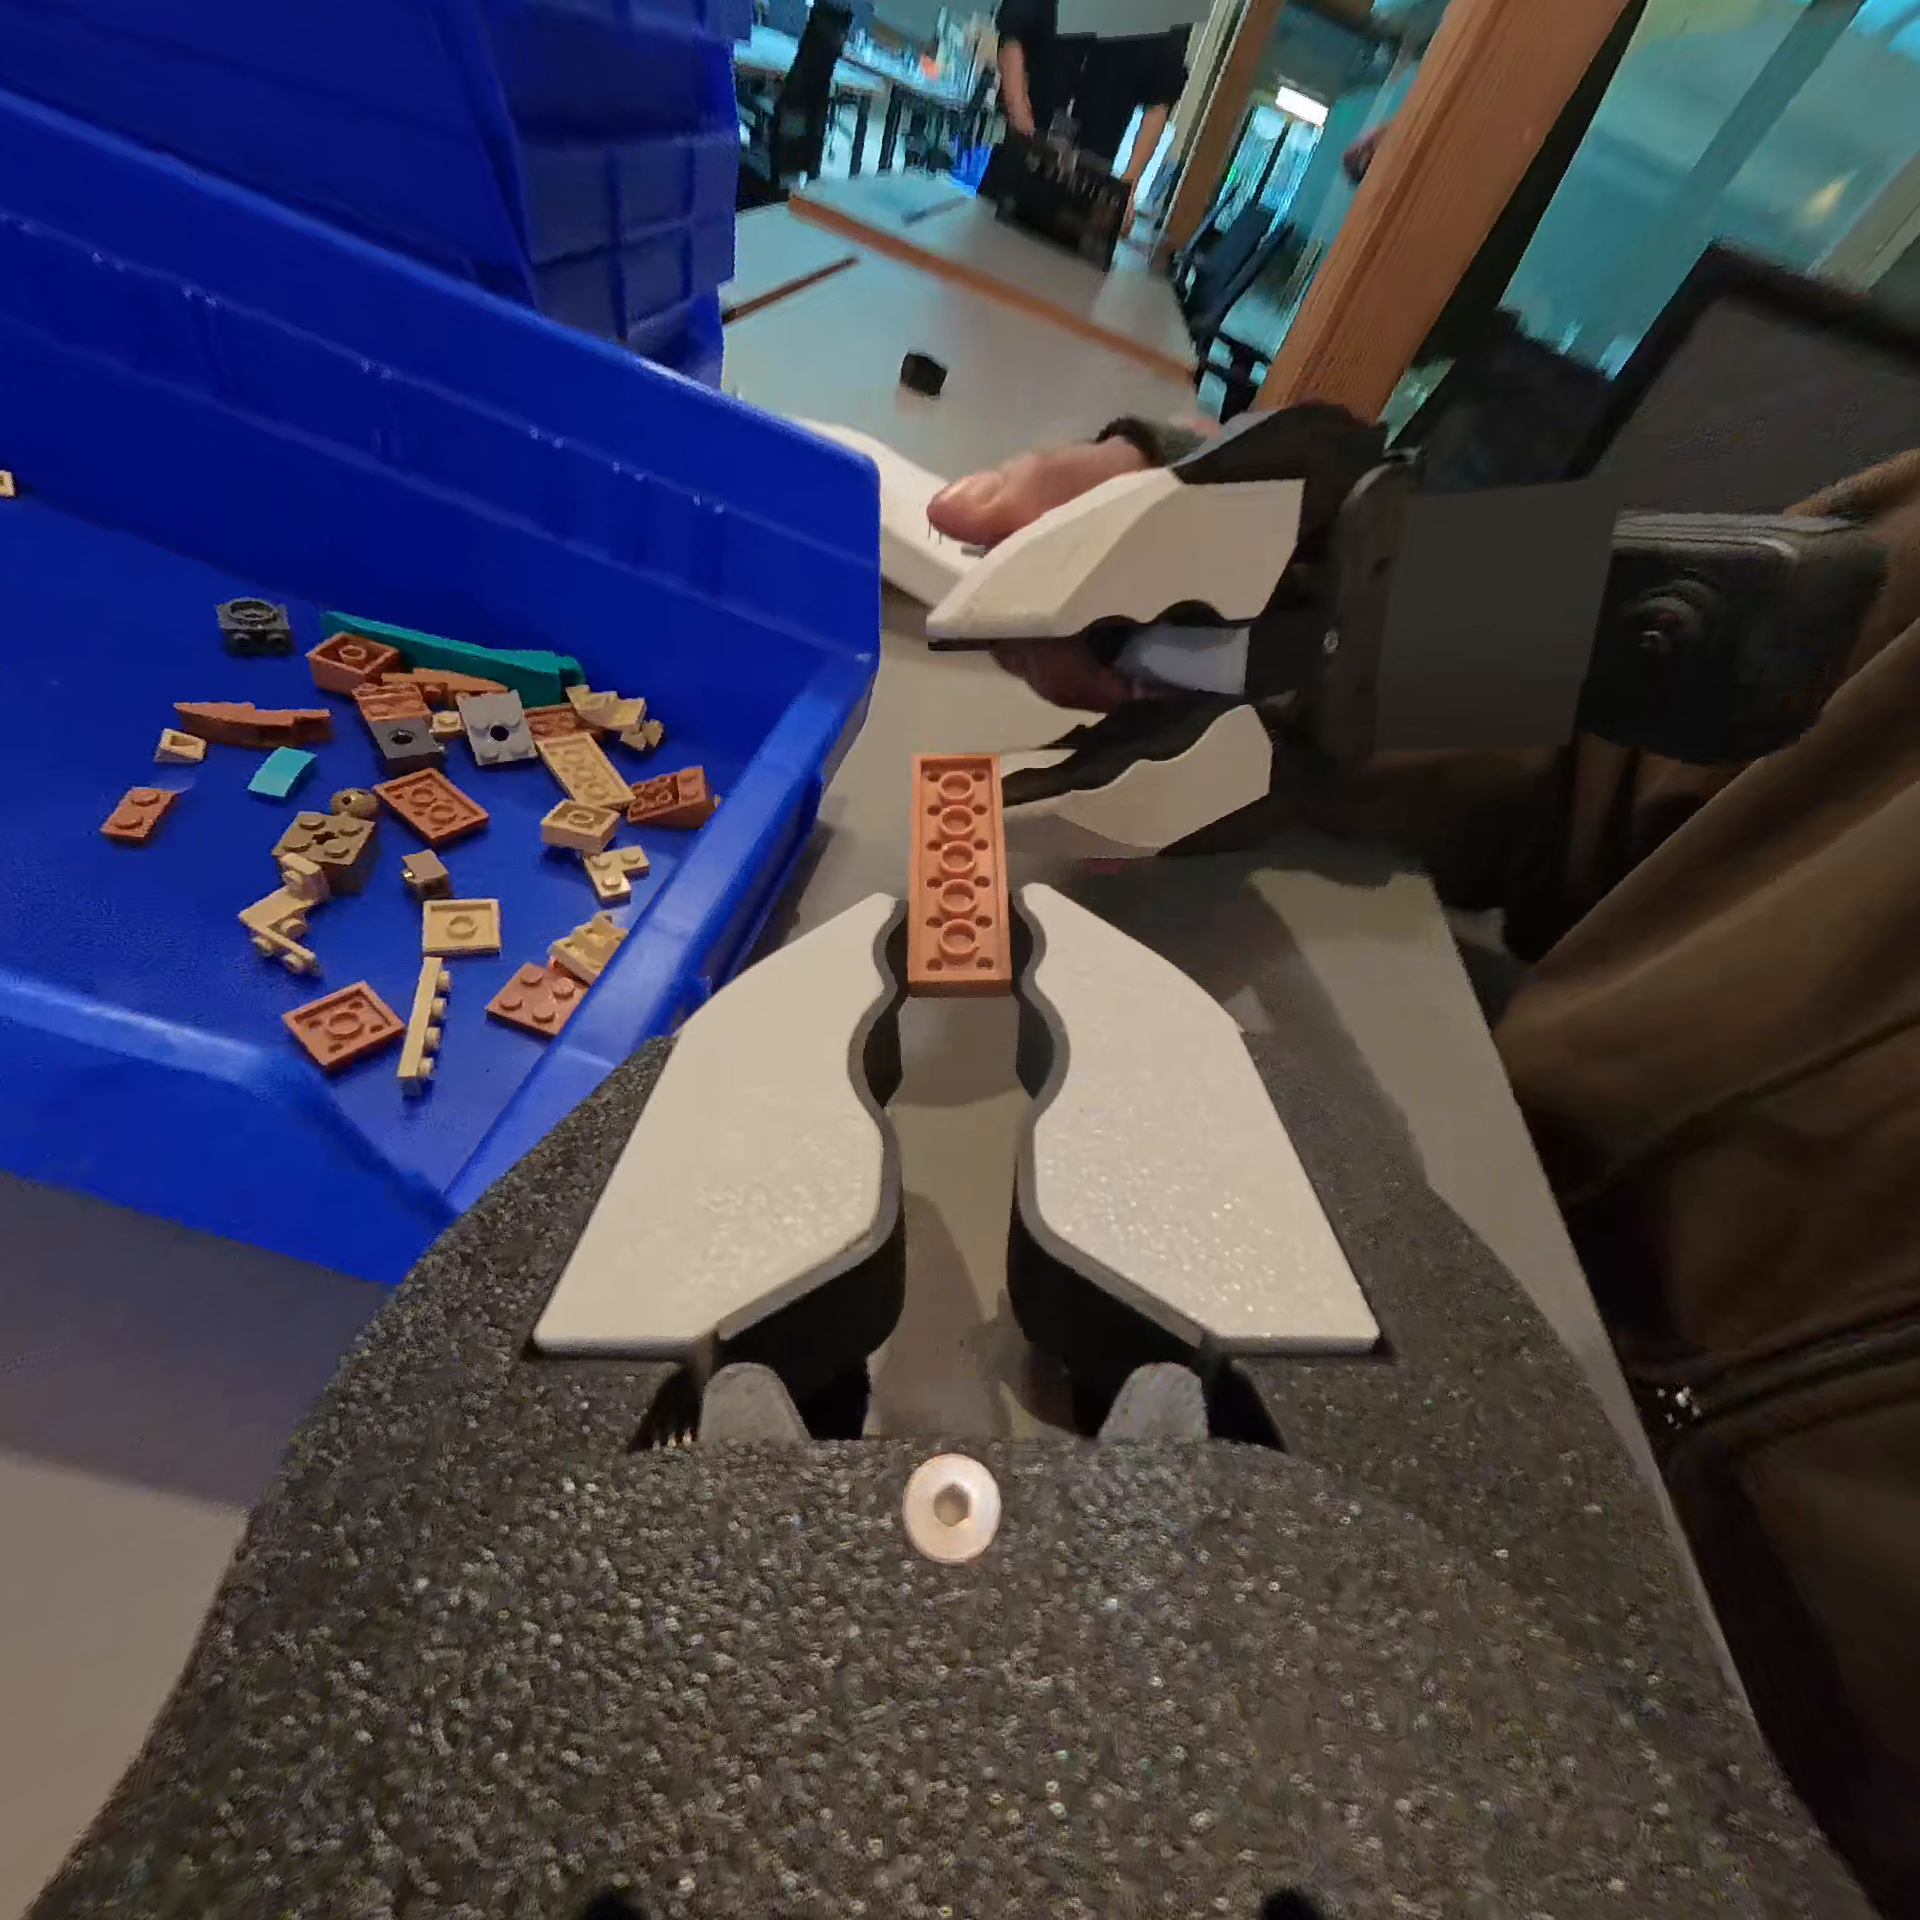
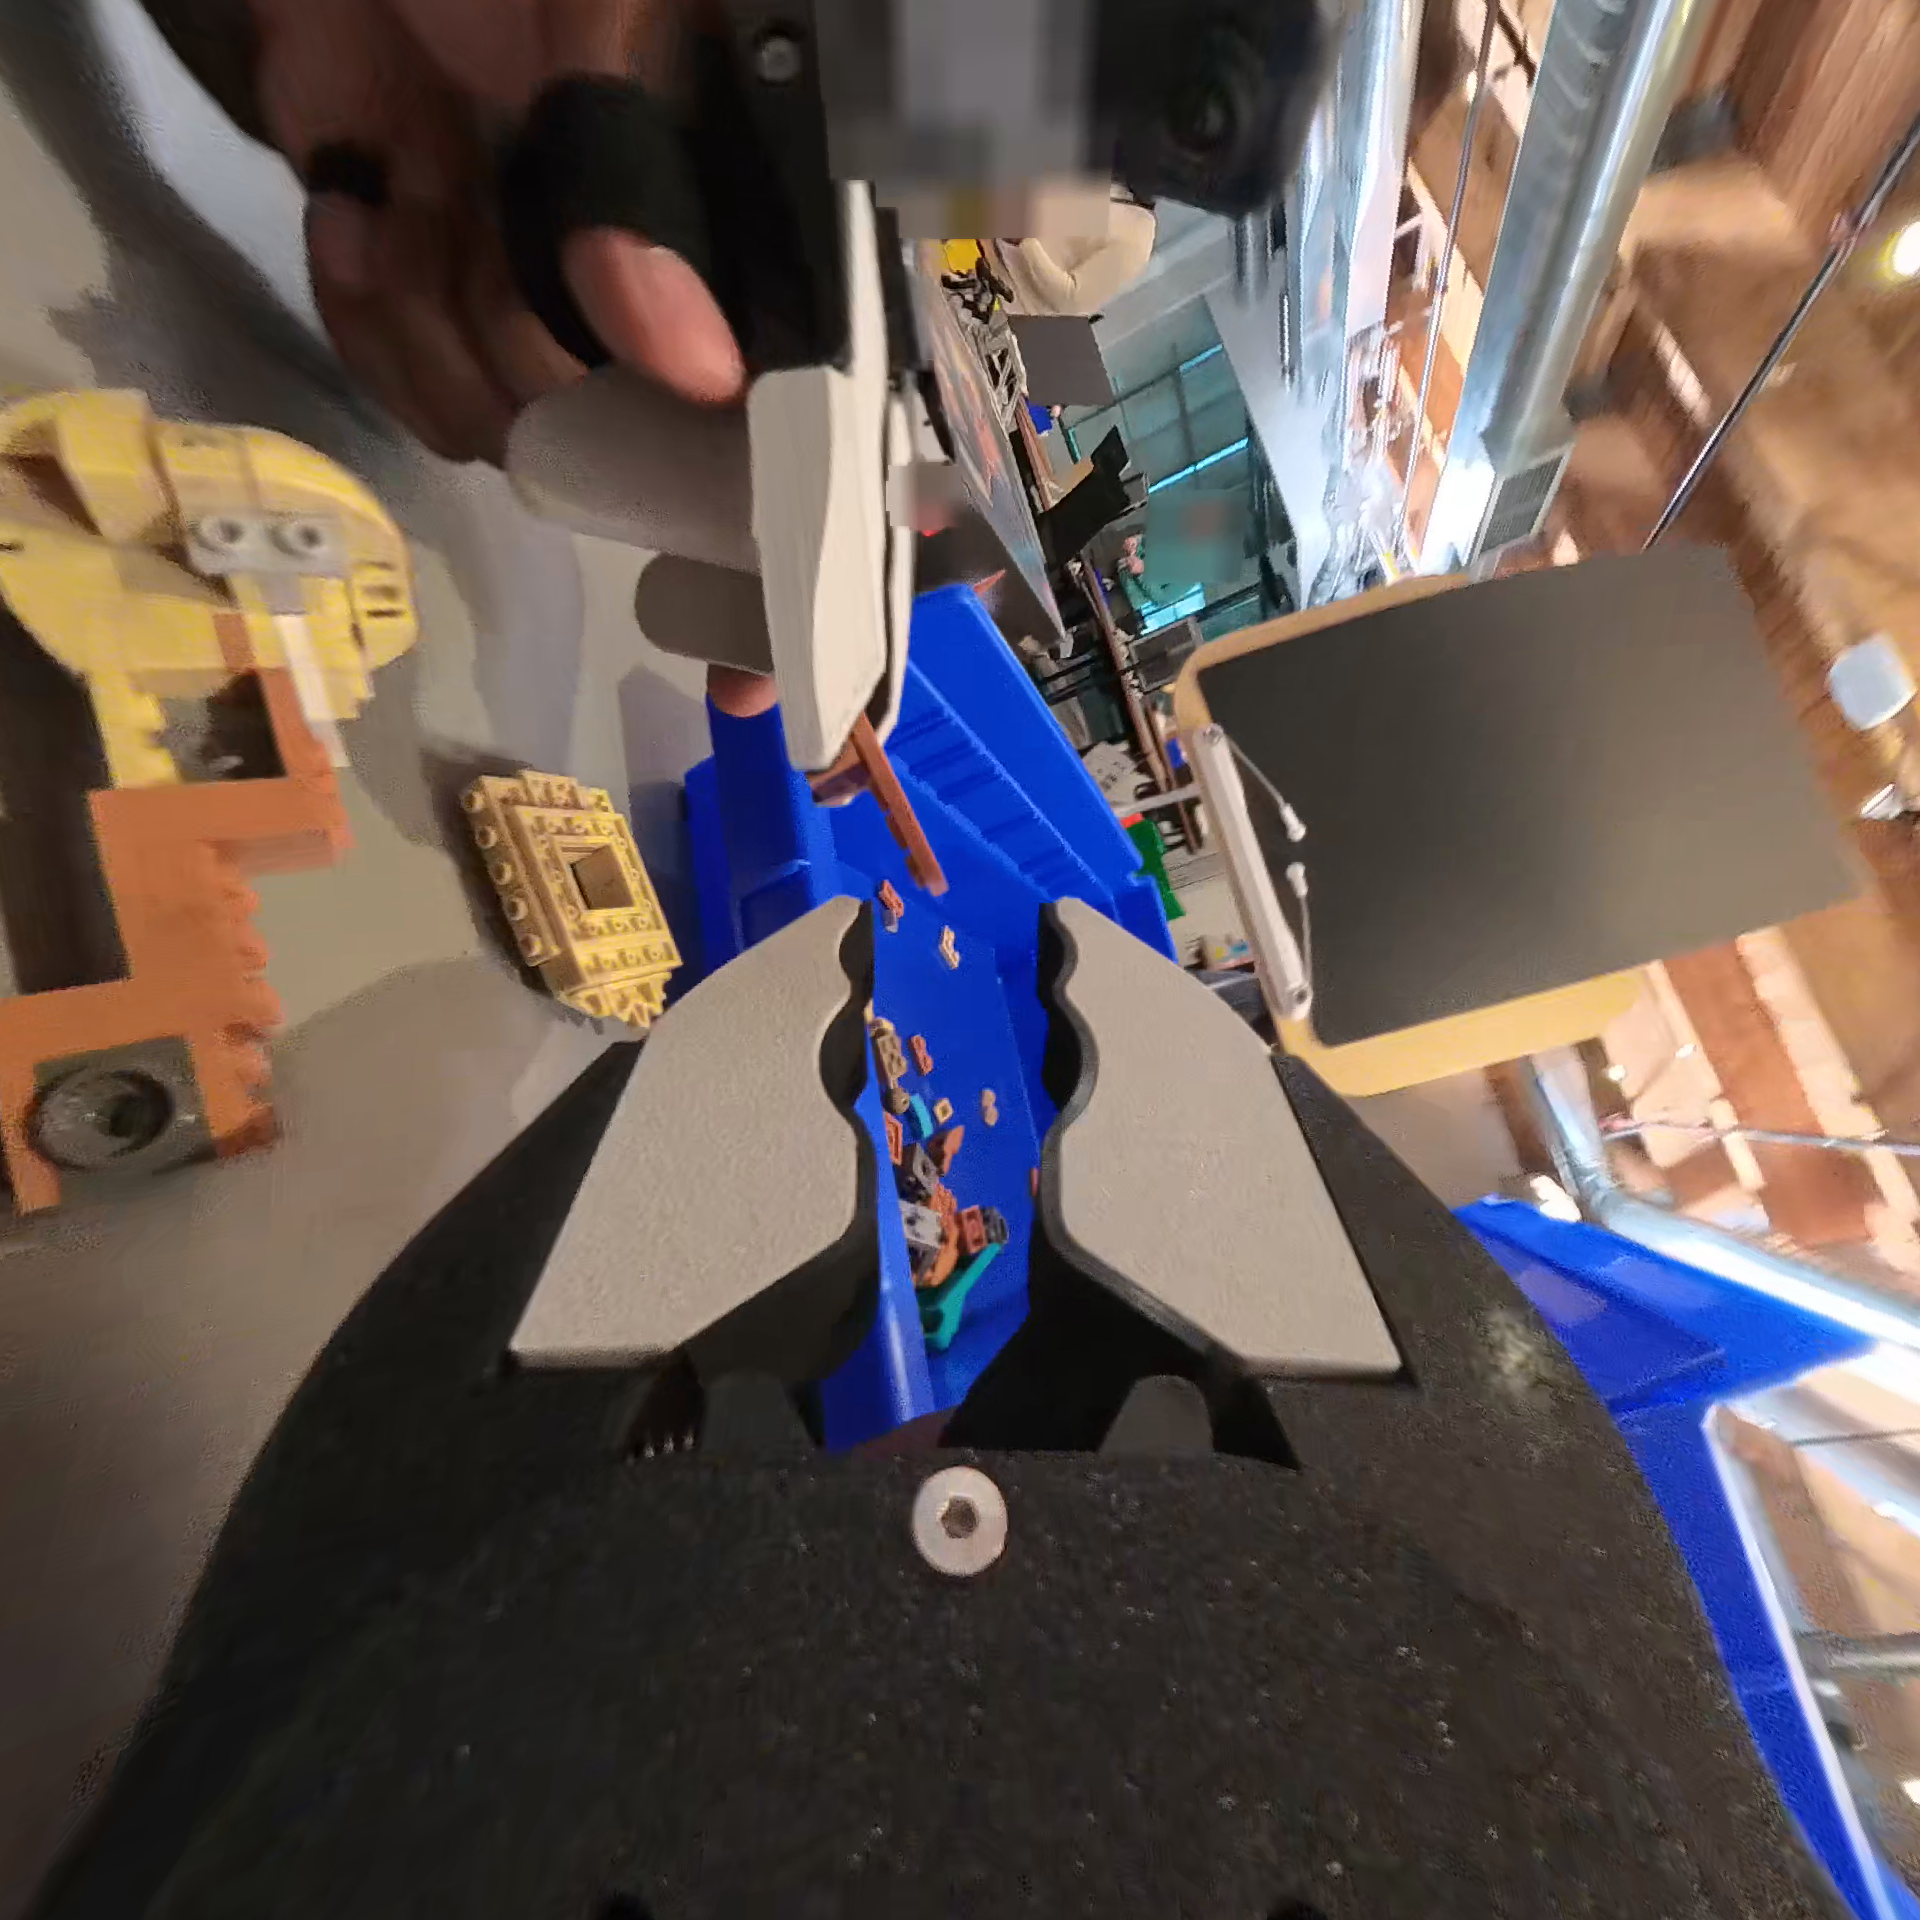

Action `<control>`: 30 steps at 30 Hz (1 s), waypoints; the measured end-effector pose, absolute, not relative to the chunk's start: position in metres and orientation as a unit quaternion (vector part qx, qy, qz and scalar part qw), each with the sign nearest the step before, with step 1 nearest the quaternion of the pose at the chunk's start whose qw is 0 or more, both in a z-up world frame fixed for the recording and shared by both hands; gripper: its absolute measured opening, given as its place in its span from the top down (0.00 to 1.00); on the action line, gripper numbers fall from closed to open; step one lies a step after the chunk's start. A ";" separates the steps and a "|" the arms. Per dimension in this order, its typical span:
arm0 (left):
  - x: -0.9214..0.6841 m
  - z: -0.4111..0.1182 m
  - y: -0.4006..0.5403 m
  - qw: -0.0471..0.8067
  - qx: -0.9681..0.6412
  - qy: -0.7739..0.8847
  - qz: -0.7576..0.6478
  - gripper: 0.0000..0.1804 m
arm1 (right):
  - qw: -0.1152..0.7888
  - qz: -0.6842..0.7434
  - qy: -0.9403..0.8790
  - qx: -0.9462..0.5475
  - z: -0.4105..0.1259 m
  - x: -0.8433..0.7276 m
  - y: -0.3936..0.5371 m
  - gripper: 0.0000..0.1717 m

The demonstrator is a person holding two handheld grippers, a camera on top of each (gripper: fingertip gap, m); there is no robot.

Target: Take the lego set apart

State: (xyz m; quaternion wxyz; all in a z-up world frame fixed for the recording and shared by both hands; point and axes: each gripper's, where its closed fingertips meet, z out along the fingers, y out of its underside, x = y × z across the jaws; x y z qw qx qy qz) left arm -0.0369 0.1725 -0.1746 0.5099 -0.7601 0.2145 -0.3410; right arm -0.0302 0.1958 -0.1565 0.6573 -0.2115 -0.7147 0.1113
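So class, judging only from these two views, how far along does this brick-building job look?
Done: a tan square block and a larger yellow and brown build stand on the table. In hand: the left gripper clamps a long brown plate; the right gripper is open and holds nothing. Left: many loose pieces lie in the blue bin.

The left gripper [image 1: 958, 914] points level and forward, its fingers [image 1: 821, 997] clamped on the near end of a brown plate [image 1: 958, 862]; the right gripper [image 1: 1013, 717], turned on its side, has its jaws parted and bare beside the plate's far end; a hand [image 1: 1023, 488] grips it.
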 end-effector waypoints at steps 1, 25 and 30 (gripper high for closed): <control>-0.035 -0.177 0.171 0.503 -0.767 0.225 -0.329 0.90 | 0.661 0.100 -0.716 -0.198 -0.157 -0.031 0.193 0.83; -0.045 -0.157 0.181 0.530 -0.725 0.114 -0.426 0.82 | 0.613 0.203 -0.661 -0.383 -0.165 -0.046 0.200 0.97; -0.040 -0.156 0.181 0.543 -0.722 0.128 -0.410 0.87 | 0.617 0.200 -0.663 -0.374 -0.164 -0.047 0.194 0.97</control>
